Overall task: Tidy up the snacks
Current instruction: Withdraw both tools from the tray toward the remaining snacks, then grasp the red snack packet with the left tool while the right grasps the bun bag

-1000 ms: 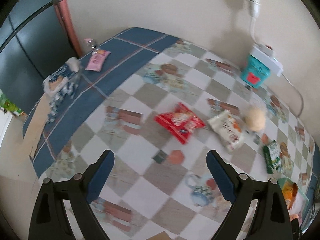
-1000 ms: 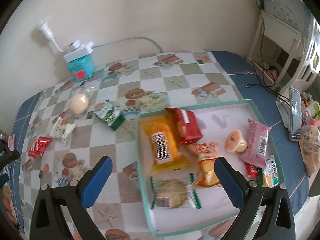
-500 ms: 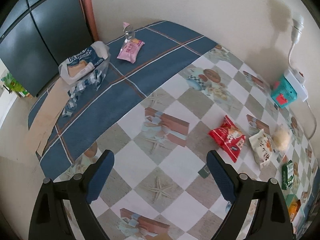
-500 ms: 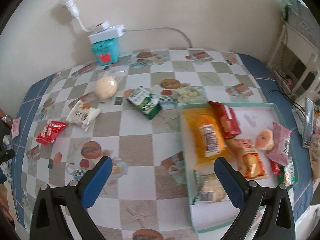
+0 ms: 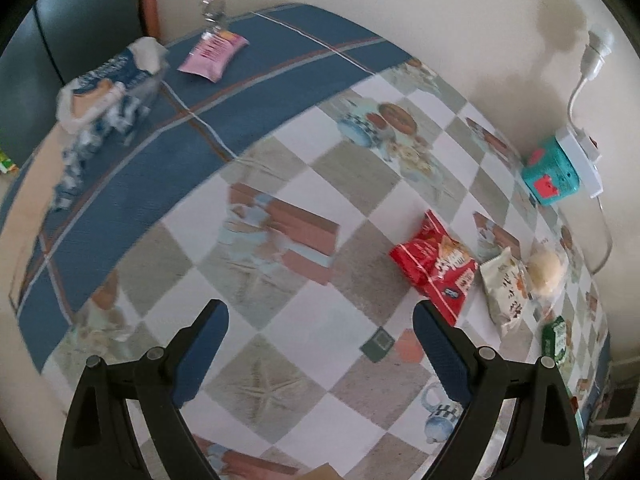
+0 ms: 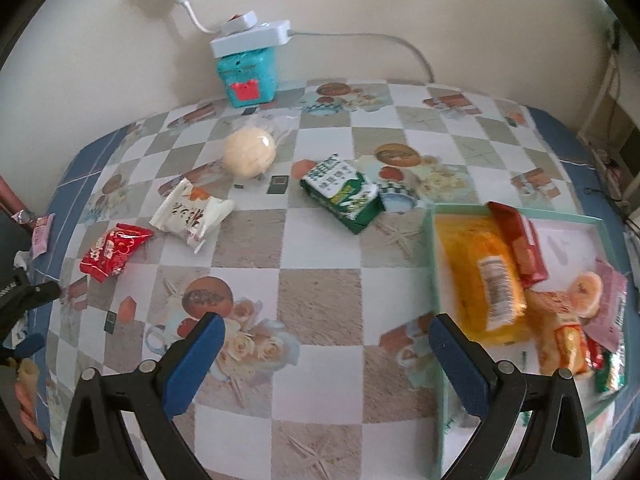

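Snacks, loose on the counter [image 6: 320, 292]: red packet [image 6: 114, 250] toward the left, white packet [image 6: 192, 214] just beside it, round pale bun in clear wrap [image 6: 250, 151] behind that, green packet [image 6: 344, 194] near the middle; pink packet [image 5: 212, 54] well apart on the blue border at the far left corner. Snacks, already boxed: shallow mint-green tray [image 6: 438, 280] at the right, holding a large orange pack [image 6: 484, 276], a red bar [image 6: 520, 244] leaning on it, a small jelly cup, a pink wrapper and further small packets, partly blurred. Surface: cloth with a grey-and-white check printed with cups, pastries and starfish, edged by a wide blue band with thin stripes. Against the wall: teal box [image 6: 248, 76] with a red label, a white power strip [image 6: 252, 34] resting on top, its cable running right along the wall. Far left corner: tissue pack in blue-and-white wrapping [image 5: 108, 88]. Room: plain cream wall behind; dark cabinet doors to the left; white shelving with cables to the right. Left tongs [image 5: 320, 344]: wide apart, nothing between them, over bare cloth. Right tongs [image 6: 326, 352]: wide apart, empty, over cloth beside the tray's left wall
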The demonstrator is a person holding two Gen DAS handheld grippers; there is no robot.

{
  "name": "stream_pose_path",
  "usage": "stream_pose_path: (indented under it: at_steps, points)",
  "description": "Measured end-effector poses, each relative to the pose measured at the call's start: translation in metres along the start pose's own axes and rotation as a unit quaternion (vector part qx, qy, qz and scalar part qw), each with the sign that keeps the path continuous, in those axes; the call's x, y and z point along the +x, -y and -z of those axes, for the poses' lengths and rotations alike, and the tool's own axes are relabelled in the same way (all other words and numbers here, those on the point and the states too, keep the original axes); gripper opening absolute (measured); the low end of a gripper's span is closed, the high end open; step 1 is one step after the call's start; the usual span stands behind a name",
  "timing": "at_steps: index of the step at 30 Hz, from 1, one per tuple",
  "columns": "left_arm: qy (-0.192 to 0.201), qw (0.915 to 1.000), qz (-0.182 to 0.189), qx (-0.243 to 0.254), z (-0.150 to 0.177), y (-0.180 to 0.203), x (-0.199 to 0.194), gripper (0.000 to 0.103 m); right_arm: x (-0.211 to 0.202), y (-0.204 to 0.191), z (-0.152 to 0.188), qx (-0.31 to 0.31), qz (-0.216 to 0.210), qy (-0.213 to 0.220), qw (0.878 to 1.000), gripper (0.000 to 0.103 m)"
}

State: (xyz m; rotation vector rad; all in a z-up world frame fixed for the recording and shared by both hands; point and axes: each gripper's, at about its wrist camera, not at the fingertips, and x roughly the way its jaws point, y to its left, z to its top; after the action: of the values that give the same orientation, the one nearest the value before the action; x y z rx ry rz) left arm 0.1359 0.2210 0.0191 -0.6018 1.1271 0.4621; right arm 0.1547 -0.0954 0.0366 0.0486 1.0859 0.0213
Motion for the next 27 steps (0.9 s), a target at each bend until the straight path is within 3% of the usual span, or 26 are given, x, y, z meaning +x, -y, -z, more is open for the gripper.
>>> stream_pose_path:
  at_steps: [5, 11, 16, 22, 27]
  points:
    - [0.022, 0.9985, 0.022, 0.046, -0.003, 0.021, 0.005, 0.094, 0.009, -0.008, -0.020, -0.011, -0.027, -0.003, 1.000, 0.103]
    - [0.016, 0.9955, 0.060, 0.072, -0.018, 0.036, 0.017, 0.094, 0.019, -0.015, -0.064, 0.001, -0.063, -0.001, 0.998, 0.103]
    - [0.036, 0.9899, 0.051, 0.127, -0.028, 0.057, 0.017, 0.094, 0.040, -0.021, -0.104, 0.016, -0.086, -0.005, 0.996, 0.103]
    - [0.050, 0.9759, 0.023, 0.211, -0.028, 0.081, 0.030, 0.094, 0.081, -0.026, -0.132, 0.050, -0.107, -0.037, 0.992, 0.103]
    - [0.042, 0.9728, 0.018, 0.227, -0.030, 0.089, 0.044, 0.094, 0.108, -0.036, -0.144, 0.050, -0.100, -0.051, 0.992, 0.100]
